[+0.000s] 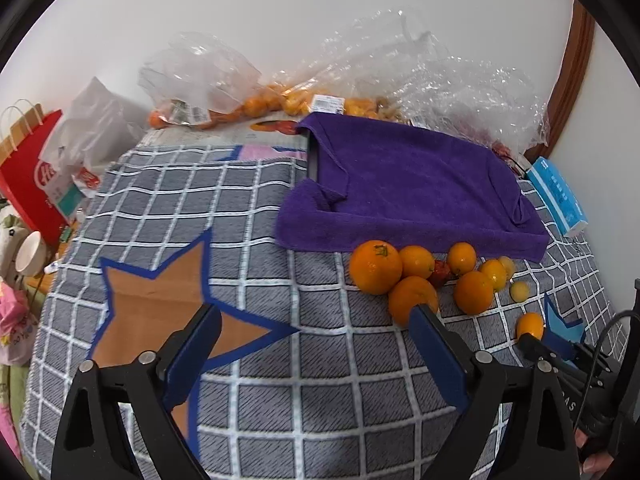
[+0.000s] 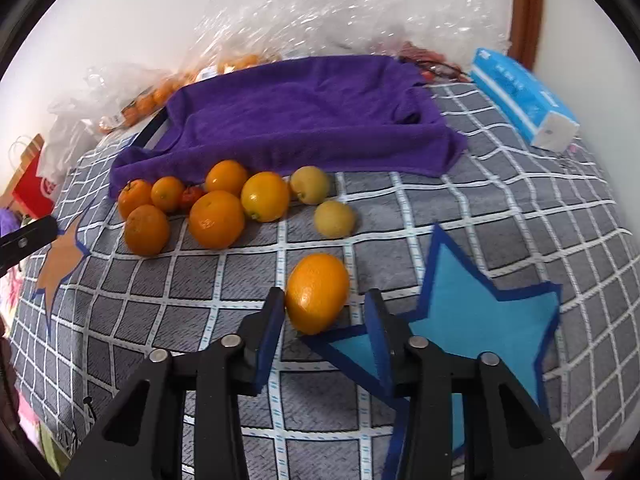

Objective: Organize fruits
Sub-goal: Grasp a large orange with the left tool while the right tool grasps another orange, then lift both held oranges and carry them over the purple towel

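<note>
The right claw (image 2: 325,304) brackets a lone orange (image 2: 317,292) on the checked cloth (image 2: 224,280) by the blue star (image 2: 472,312) – left pad touching, right pad not, so unclamped – while the left claw (image 1: 316,320) hangs wide apart, empty, near the fruit pile (image 1: 432,272).

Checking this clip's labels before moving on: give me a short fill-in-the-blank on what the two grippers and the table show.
1. The lone orange lies between the jaws of the gripper in the person's ____ hand.
2. The towel spread on the table is coloured ____.
3. The left gripper, with its jaws wide apart, holds ____.

Missing words: right; purple; nothing.
</note>
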`<state>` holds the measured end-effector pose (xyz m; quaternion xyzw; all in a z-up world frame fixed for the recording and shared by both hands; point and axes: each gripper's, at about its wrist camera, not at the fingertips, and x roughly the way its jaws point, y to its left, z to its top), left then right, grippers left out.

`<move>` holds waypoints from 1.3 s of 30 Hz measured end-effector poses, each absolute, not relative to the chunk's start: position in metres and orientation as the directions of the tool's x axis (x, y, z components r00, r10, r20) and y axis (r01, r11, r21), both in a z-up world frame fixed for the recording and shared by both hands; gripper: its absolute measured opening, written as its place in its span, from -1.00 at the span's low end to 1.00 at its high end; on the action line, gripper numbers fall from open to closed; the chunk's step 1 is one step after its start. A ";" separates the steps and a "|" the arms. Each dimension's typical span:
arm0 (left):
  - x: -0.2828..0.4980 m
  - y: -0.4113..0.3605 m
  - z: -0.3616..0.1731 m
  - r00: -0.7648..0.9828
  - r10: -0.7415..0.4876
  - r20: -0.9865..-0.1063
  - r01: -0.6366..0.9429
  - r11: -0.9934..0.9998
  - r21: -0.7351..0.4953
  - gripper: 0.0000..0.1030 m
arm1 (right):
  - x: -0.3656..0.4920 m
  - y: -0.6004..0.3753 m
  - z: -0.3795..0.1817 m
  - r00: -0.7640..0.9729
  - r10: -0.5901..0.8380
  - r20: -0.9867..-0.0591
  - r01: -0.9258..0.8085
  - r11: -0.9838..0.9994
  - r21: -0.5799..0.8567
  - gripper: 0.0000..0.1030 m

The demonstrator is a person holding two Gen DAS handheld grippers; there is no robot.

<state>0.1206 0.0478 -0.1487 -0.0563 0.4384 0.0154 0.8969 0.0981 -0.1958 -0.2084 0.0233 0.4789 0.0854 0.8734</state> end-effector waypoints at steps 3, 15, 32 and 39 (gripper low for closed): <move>0.132 0.043 -0.152 0.606 -0.050 -0.794 -0.054 0.993 -0.103 0.68 | 0.099 -0.193 -0.205 0.542 0.145 -0.828 -0.137 0.987 0.083 -0.38; 0.177 0.028 -0.172 0.548 -0.124 -0.827 0.011 0.990 -0.141 0.34 | 0.117 -0.215 -0.185 0.574 0.130 -0.808 -0.106 0.991 0.083 -0.39; 0.199 0.026 -0.190 0.473 -0.206 -0.857 0.033 0.976 -0.216 -0.21 | 0.136 -0.216 -0.167 0.597 0.121 -0.793 -0.091 0.992 0.082 -0.39; 0.189 0.035 -0.180 0.489 -0.183 -0.853 0.002 0.978 -0.208 -0.22 | 0.139 -0.213 -0.157 0.613 0.131 -0.779 -0.098 0.991 0.090 -0.39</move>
